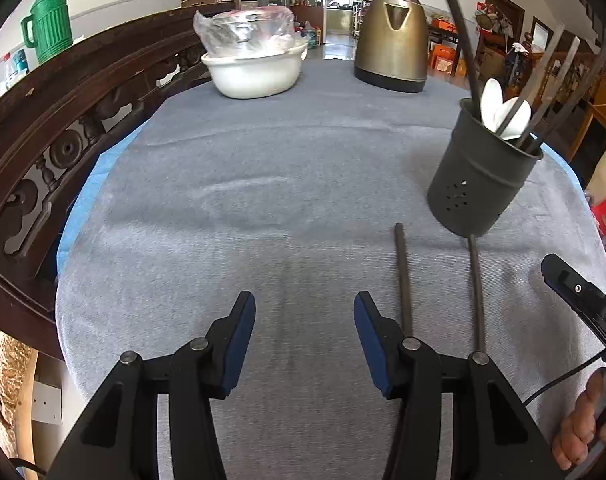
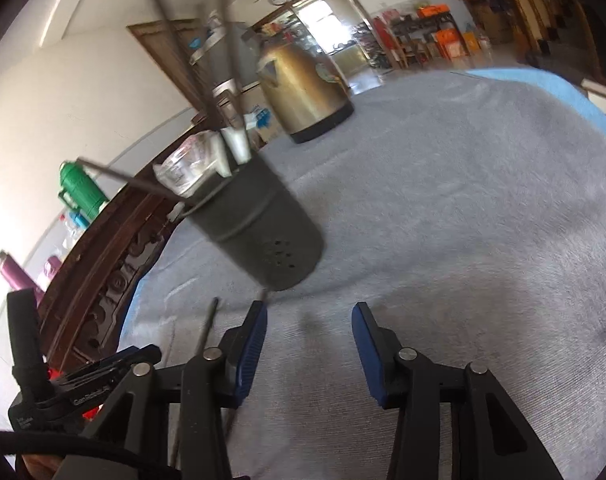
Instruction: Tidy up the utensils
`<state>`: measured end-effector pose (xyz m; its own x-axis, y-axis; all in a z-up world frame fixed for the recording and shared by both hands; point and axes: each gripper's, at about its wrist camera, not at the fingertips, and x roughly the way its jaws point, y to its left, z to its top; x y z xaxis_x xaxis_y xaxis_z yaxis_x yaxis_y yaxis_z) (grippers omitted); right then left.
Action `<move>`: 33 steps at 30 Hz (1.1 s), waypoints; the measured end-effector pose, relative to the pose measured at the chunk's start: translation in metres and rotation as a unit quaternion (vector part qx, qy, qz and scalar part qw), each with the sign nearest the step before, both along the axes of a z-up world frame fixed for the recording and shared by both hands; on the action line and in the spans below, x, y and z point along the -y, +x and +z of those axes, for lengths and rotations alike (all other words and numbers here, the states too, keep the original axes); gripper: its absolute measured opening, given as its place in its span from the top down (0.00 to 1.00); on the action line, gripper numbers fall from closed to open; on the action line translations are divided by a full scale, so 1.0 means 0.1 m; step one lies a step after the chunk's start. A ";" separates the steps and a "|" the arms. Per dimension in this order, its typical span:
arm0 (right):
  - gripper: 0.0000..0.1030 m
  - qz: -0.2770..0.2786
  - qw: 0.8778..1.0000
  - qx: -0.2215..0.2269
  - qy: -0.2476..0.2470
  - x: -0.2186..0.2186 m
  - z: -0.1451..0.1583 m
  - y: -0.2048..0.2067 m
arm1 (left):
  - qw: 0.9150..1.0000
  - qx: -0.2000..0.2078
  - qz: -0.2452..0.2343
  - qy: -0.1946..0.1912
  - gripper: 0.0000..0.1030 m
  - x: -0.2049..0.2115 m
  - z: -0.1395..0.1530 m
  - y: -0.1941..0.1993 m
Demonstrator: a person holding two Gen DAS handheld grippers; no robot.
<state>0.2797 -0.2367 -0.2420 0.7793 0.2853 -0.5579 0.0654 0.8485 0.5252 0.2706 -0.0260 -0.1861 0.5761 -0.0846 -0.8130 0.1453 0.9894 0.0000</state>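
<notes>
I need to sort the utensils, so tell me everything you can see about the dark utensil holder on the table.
The utensil holder is a dark grey round cup, metal by its look, with a rolled rim, a ridge and small holes low on its side. It stands on the grey tablecloth, holding white spoons and dark chopsticks.

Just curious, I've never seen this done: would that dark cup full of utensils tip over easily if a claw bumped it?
Probably yes. The dark cup is tall and narrow, and long utensils stick far above its rim, likely making it top-heavy. The soft grey cloth may grip its base, so it would tip rather than slide.
</notes>
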 end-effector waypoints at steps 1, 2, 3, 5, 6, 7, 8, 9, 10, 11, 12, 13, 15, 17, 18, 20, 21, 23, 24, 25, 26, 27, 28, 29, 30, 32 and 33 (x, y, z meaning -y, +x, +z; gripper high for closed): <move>0.60 0.006 1.000 -0.004 -0.004 -0.06 0.03 0.02 | 1.000 -0.001 0.002 -0.002 0.49 -0.02 -0.01 -0.01; 0.61 0.011 1.000 -0.010 -0.011 -0.12 0.05 0.05 | 1.000 -0.003 0.003 -0.005 0.49 -0.04 -0.01 -0.02; 0.61 0.019 0.999 -0.020 -0.029 -0.23 0.10 0.11 | 1.000 -0.004 0.004 -0.007 0.49 -0.06 -0.02 -0.02; 0.62 0.030 0.997 -0.040 -0.054 -0.39 0.14 0.21 | 1.000 -0.007 0.004 -0.011 0.49 -0.09 -0.02 -0.05; 0.62 0.034 0.997 -0.046 -0.057 -0.44 0.14 0.24 | 1.000 -0.007 0.004 -0.012 0.49 -0.10 -0.02 -0.07; 0.62 0.041 0.995 -0.060 -0.064 -0.52 0.14 0.31 | 1.000 -0.007 0.004 -0.012 0.49 -0.12 -0.02 -0.08; 0.62 0.044 0.994 -0.072 -0.072 -0.57 0.13 0.34 | 1.000 -0.007 0.004 -0.013 0.49 -0.13 -0.01 -0.09; 0.64 0.046 0.992 -0.086 -0.081 -0.63 0.12 0.39 | 1.000 -0.006 0.005 -0.014 0.49 -0.15 -0.01 -0.10; 0.66 0.051 0.989 -0.103 -0.087 -0.70 0.10 0.46 | 1.000 -0.006 0.007 -0.014 0.49 -0.18 -0.01 -0.11; 0.69 0.053 0.988 -0.112 -0.091 -0.74 0.09 0.48 | 1.000 -0.007 0.009 -0.015 0.49 -0.20 -0.02 -0.10; 0.72 0.054 0.986 -0.126 -0.100 -0.79 0.06 0.53 | 1.000 -0.008 0.011 -0.015 0.49 -0.22 -0.02 -0.11; 0.74 0.052 0.982 -0.142 -0.113 -0.84 0.03 0.59 | 1.000 -0.008 0.014 -0.016 0.49 -0.23 -0.01 -0.12; 0.83 0.047 0.978 -0.163 -0.124 -0.88 -0.03 0.65 | 1.000 -0.008 0.017 -0.017 0.49 -0.27 -0.01 -0.11; 0.88 0.044 0.975 -0.165 -0.141 -0.91 -0.04 0.68 | 1.000 -0.007 0.019 -0.017 0.49 -0.29 0.00 -0.13; 0.88 0.046 0.974 -0.164 -0.149 -0.92 -0.04 0.68 | 1.000 -0.007 0.019 -0.017 0.49 -0.29 0.00 -0.13; 0.88 0.052 0.973 -0.161 -0.160 -0.95 -0.03 0.68 | 1.000 -0.008 0.019 -0.017 0.49 -0.30 0.00 -0.13; 0.88 0.056 0.973 -0.161 -0.159 -0.93 -0.03 0.67 | 1.000 -0.008 0.019 -0.018 0.49 -0.30 0.01 -0.12; 0.88 0.060 0.974 -0.163 -0.147 -0.89 -0.04 0.66 | 1.000 -0.010 0.017 -0.022 0.49 -0.30 0.01 -0.12; 0.88 0.063 0.974 -0.164 -0.143 -0.86 -0.03 0.65 | 0.999 -0.014 0.014 -0.027 0.49 -0.30 0.01 -0.10; 0.88 0.071 0.974 -0.166 -0.138 -0.82 -0.02 0.63 | 0.999 -0.019 0.011 -0.033 0.49 -0.30 0.01 -0.09; 0.88 0.084 0.973 -0.167 -0.138 -0.78 -0.02 0.61 | 0.999 -0.023 0.007 -0.038 0.49 -0.28 0.01 -0.08; 0.88 0.089 0.972 -0.168 -0.140 -0.75 0.00 0.59 | 0.999 -0.027 0.002 -0.043 0.49 -0.25 0.02 -0.06; 0.88 0.096 0.970 -0.169 -0.143 -0.71 0.00 0.56 | 0.998 -0.030 -0.003 -0.046 0.49 -0.23 0.02 -0.04; 0.88 0.100 0.970 -0.170 -0.141 -0.68 0.00 0.50 | 0.998 -0.035 -0.010 -0.052 0.49 -0.19 0.02 -0.01; 0.88 0.105 0.971 -0.170 -0.132 -0.64 0.00 0.48 | 0.997 -0.041 -0.018 -0.060 0.49 -0.15 0.03 0.02; 0.88 0.108 0.973 -0.174 -0.106 -0.54 -0.02 0.43 | 0.995 -0.054 -0.033 -0.072 0.48 -0.06 0.02 0.10; 0.88 0.108 0.974 -0.175 -0.093 -0.50 -0.03 0.41 | 0.994 -0.062 -0.039 -0.077 0.48 -0.02 0.01 0.14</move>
<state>0.3204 -0.1867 -0.2453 0.4647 0.2907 -0.8364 0.0214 0.9406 0.3388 0.2841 -0.0244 -0.1852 0.4597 -0.2538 -0.8510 0.2122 0.9619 -0.1723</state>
